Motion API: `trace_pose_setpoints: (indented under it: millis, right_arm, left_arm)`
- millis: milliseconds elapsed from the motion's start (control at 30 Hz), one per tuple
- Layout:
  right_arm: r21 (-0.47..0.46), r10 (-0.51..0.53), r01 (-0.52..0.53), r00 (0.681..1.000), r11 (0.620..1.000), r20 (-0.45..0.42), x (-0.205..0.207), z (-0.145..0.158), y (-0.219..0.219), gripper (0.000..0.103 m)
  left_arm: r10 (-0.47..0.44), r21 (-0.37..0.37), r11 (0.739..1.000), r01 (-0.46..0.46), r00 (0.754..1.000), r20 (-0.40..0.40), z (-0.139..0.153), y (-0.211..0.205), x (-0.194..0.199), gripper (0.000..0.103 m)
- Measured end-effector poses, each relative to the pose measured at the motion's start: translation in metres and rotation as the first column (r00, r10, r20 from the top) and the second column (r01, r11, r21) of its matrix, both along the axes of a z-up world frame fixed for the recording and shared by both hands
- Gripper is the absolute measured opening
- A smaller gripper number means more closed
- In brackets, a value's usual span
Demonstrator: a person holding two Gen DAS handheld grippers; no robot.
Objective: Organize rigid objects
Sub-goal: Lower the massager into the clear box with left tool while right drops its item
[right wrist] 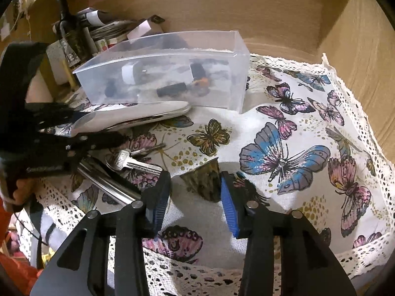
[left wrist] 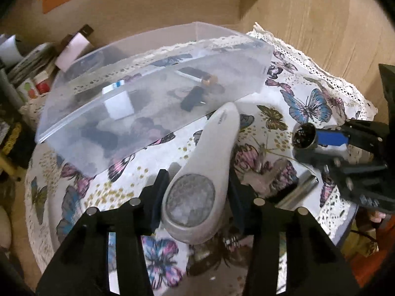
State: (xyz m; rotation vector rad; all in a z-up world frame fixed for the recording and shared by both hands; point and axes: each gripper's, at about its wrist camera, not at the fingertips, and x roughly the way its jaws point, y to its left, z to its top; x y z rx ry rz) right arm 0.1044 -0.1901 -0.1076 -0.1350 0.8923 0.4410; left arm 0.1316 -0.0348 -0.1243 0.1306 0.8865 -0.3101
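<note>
Left gripper (left wrist: 196,192) pinches grey magnifier (left wrist: 197,187), print unreadable; right gripper (right wrist: 195,199) pinches cup (right wrist: 205,182)

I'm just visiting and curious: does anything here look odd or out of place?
Nothing looks broken or spilled. The left tongs grip a white magnifier, its tip by the clear bin. The right tongs grip a cup-like metal piece. Loose keys and a metal rod lie on the butterfly cloth.
</note>
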Motion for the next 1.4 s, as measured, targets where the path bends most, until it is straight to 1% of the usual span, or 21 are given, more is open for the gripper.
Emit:
trace_pose_setpoints:
  millis: [167,267,367,500,633,767,1000,1100,1267,1400]
  right_arm:
    - [0.028,-0.008,0.008,1.0,1.0,0.012,0.002,0.007,-0.002,0.029]
    - [0.056,-0.006,0.004,0.999,0.998,0.033,0.002,0.018,-0.003,0.029]
    - [0.056,-0.01,0.006,0.998,0.998,0.064,0.003,0.027,-0.001,0.029]
    - [0.067,-0.01,0.002,0.994,0.998,0.112,0.005,0.043,0.001,0.029]
    - [0.076,-0.009,-0.003,0.987,0.997,0.159,0.009,0.058,0.006,0.029]
    - [0.084,-0.006,-0.01,0.982,0.996,0.188,0.016,0.069,0.01,0.029]
    - [0.101,0.001,-0.025,0.973,0.995,0.231,0.028,0.086,0.016,0.029]
    - [0.109,0.0,-0.029,0.966,0.994,0.257,0.033,0.097,0.018,0.029]
    - [0.113,0.002,-0.038,0.952,0.993,0.306,0.042,0.115,0.022,0.029]
    - [0.106,0.004,-0.04,0.948,0.993,0.319,0.056,0.123,0.027,0.029]
  left_arm:
    - [0.055,-0.062,0.997,-0.052,0.998,0.044,0.015,0.018,-0.016,0.045]
    - [0.089,-0.079,0.994,-0.082,0.992,0.094,0.029,0.027,-0.025,0.045]
    - [0.125,-0.098,0.989,-0.112,0.982,0.14,0.042,0.036,-0.033,0.044]
    - [0.163,-0.137,0.981,-0.14,0.97,0.178,0.058,0.048,-0.033,0.044]
    - [0.188,-0.169,0.974,-0.152,0.956,0.225,0.07,0.055,-0.035,0.043]
    - [0.194,-0.178,0.973,-0.15,0.944,0.267,0.081,0.058,-0.037,0.043]
    - [0.189,-0.173,0.975,-0.14,0.93,0.315,0.099,0.06,-0.036,0.043]
    - [0.191,-0.185,0.973,-0.135,0.922,0.336,0.11,0.062,-0.035,0.043]
    - [0.201,-0.207,0.97,-0.129,0.902,0.381,0.136,0.065,-0.032,0.043]
    - [0.214,-0.202,0.97,-0.137,0.878,0.429,0.153,0.065,-0.024,0.043]
